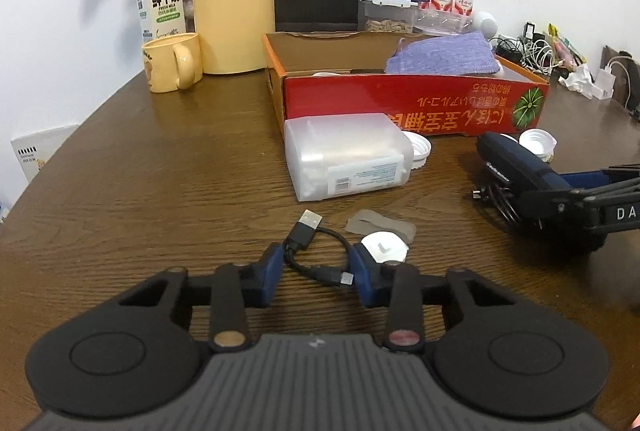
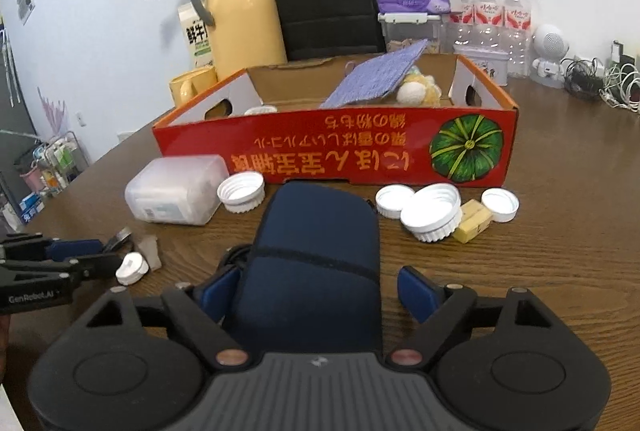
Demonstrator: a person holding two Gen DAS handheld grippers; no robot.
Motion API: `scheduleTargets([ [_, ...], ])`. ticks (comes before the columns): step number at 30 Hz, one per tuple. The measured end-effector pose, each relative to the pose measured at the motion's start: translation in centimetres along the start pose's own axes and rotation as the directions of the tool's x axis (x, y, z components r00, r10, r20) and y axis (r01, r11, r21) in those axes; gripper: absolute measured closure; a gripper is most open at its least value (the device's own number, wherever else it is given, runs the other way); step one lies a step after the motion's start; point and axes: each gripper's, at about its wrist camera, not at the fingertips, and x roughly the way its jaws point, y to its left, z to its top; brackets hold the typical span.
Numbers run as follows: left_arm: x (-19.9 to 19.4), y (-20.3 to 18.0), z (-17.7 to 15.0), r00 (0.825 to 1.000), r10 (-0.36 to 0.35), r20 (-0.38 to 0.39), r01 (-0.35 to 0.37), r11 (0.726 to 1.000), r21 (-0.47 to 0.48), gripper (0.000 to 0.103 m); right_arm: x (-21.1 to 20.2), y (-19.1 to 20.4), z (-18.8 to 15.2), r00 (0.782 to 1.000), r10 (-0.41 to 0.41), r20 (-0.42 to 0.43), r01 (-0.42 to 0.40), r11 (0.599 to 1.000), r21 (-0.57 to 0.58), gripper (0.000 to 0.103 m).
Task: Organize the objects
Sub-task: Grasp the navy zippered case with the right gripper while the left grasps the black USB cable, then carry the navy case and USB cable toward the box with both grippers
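1. A short black USB cable (image 1: 316, 255), coiled in a loop, lies on the brown wooden table (image 1: 160, 171) directly between the blue pads of the left gripper (image 1: 318, 273).
2. The left gripper's jaws are partly apart; the left pad touches the cable near its silver plug, while the right pad sits just beside the loop, so no firm squeeze shows.
3. A small round white cap (image 1: 385, 248) rests just beyond the left gripper's right pad, touching a grey scrap of tape (image 1: 380, 225).
4. A frosted plastic box (image 1: 346, 159) lies further ahead of the left gripper, against a red cardboard box (image 1: 412, 107).
5. A dark blue pouch (image 2: 312, 263) lies between the fingers of the right gripper (image 2: 316, 295), with a black cord tucked under its left edge.
6. The right gripper's jaws stand wide; the left pad is against the pouch and the right pad is clear of it, so it is not clamped.
7. White bottle lids (image 2: 432, 211) and a yellow block (image 2: 472, 221) lie ahead and to the right of the right gripper, before the red box.
8. A purple cloth (image 2: 376, 77) leans inside that box.
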Motion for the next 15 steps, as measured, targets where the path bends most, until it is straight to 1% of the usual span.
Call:
scheduleTargets([
  [2,-0.05,-0.03,-0.08,1.000,0.001,0.005,-0.001,1.000,-0.001,0.067,0.17,0.22,-0.08,1.000,0.002,-0.004,-0.002,1.000,-0.007,0.018],
  [3,-0.08,0.06,-0.08,1.000,-0.007,0.006,0.007,1.000,-0.008,0.071,0.15,0.23,-0.07,1.000,0.005,-0.002,-0.005,1.000,-0.006,0.025],
  [4,-0.11,0.08,-0.08,1.000,-0.011,0.006,0.012,1.000,-0.014,0.073,0.03,0.12,-0.08,1.000,0.014,0.002,-0.014,1.000,-0.001,0.030],
  [5,-0.16,0.09,-0.07,1.000,-0.015,0.007,0.015,1.000,-0.017,0.076,-0.11,0.01,-0.06,1.000,0.023,0.009,-0.023,1.000,0.009,0.031],
  [6,-0.21,0.07,-0.08,1.000,-0.015,0.008,0.015,1.000,-0.018,0.078,-0.18,-0.12,-0.07,1.000,0.027,0.012,-0.028,0.999,0.019,0.033],
  [7,-0.25,0.08,-0.09,1.000,-0.014,0.010,0.014,1.000,-0.019,0.080,-0.25,-0.22,-0.12,0.999,0.030,0.018,-0.030,0.999,0.027,0.034],
  [8,-0.34,0.12,-0.07,1.000,-0.013,0.015,0.013,1.000,-0.021,0.088,-0.36,-0.26,-0.12,0.999,0.032,0.023,-0.032,0.999,0.032,0.035],
  [10,-0.45,0.25,-0.02,1.000,-0.015,0.015,0.016,0.999,-0.028,0.088,-0.54,-0.25,-0.12,0.999,0.030,0.031,-0.031,0.999,0.032,0.036],
  [11,-0.48,0.27,-0.04,1.000,-0.011,0.015,0.011,1.000,-0.029,0.092,-0.58,-0.25,-0.14,0.999,0.032,0.032,-0.033,0.999,0.032,0.036],
  [15,-0.98,0.42,-0.08,1.000,-0.007,0.027,0.008,0.999,-0.036,0.093,-0.78,-0.09,-0.18,0.999,0.030,0.040,-0.031,0.999,0.025,0.037],
])
